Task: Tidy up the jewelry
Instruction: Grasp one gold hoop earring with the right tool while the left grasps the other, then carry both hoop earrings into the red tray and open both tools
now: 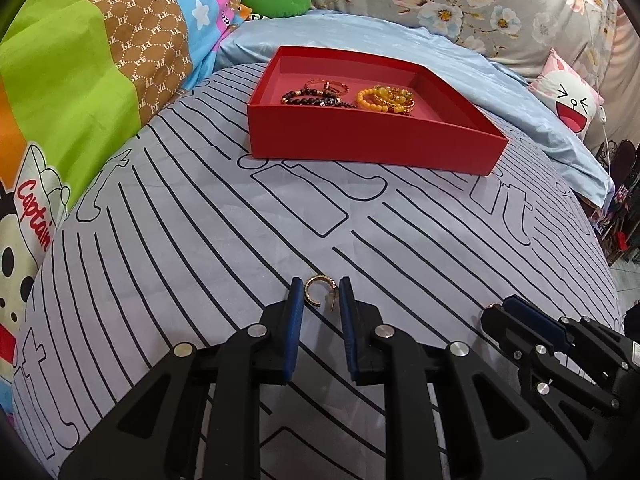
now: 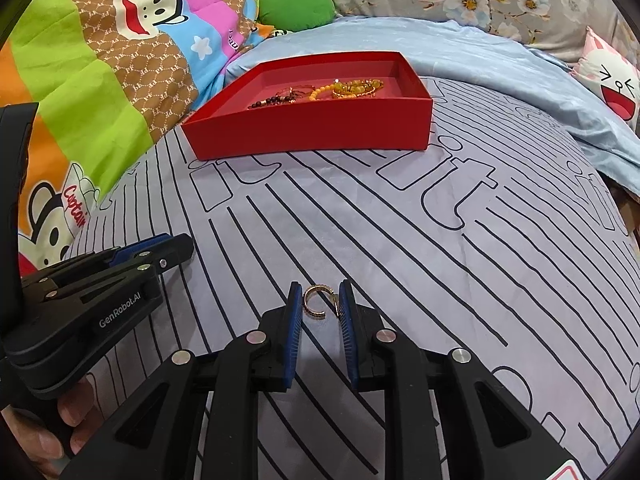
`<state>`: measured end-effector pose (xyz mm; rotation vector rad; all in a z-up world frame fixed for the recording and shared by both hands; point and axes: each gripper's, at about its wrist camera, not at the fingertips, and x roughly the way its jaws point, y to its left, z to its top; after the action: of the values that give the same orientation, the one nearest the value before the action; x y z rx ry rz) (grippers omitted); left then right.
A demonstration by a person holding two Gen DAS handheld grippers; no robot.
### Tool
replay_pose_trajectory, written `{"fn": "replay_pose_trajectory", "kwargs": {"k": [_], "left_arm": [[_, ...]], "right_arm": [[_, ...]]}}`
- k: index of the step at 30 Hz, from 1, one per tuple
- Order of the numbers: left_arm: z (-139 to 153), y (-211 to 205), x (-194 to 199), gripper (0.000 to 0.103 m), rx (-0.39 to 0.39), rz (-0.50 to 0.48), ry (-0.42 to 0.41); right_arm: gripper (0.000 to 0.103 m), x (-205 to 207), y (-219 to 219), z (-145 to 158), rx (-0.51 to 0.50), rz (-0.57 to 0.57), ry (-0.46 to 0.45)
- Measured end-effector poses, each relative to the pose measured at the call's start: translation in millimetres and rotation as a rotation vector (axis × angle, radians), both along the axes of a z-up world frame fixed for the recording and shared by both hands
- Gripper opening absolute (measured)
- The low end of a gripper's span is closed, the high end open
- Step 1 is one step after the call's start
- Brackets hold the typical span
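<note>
Sitting on the bed, the red box holds dark bead bracelets and yellow bead bracelets. "Captain" marks the quilt; "GenRobot.AI" the left gripper. Each gripper's jaws clamp a gold hoop earring: left, right gripper, earring.

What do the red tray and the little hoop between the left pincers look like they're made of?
The red tray looks like matte cardboard: thin, straight walls, sharp folded corners, no shine. The hoop earring looks like gold-coloured metal, glinting, with a textured band and a thin post; real gold or plating cannot be told.
</note>
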<state>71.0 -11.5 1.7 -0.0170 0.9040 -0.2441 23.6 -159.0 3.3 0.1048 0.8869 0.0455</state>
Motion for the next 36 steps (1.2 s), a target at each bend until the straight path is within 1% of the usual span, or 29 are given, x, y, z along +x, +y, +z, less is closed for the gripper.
{"fn": "replay_pose_trajectory", "kwargs": {"k": [10,21,29,36], "left_arm": [[19.0,-3.7,-4.4,0.018,0.009,-0.004,-0.005],[43.8,-11.8,7.2,0.018,0.02,-0.01,-0.045],[62.4,-19.5,29.6,0.018,0.028,-0.017,-0.079],[89.3,-29.7,59.7,0.018,0.047,-0.025,-0.145]], "right_arm": [[0.018,-2.8,0.9,28.1,0.001,0.012,-0.061],[0.018,12.7,-1.5,52.7,0.002,0.015,-0.114],[0.018,37.8,-8.6,76.7,-0.009,0.012,-0.171],[0.018,73.6,-18.4,93.6,-0.005,0.011,-0.199]]}}
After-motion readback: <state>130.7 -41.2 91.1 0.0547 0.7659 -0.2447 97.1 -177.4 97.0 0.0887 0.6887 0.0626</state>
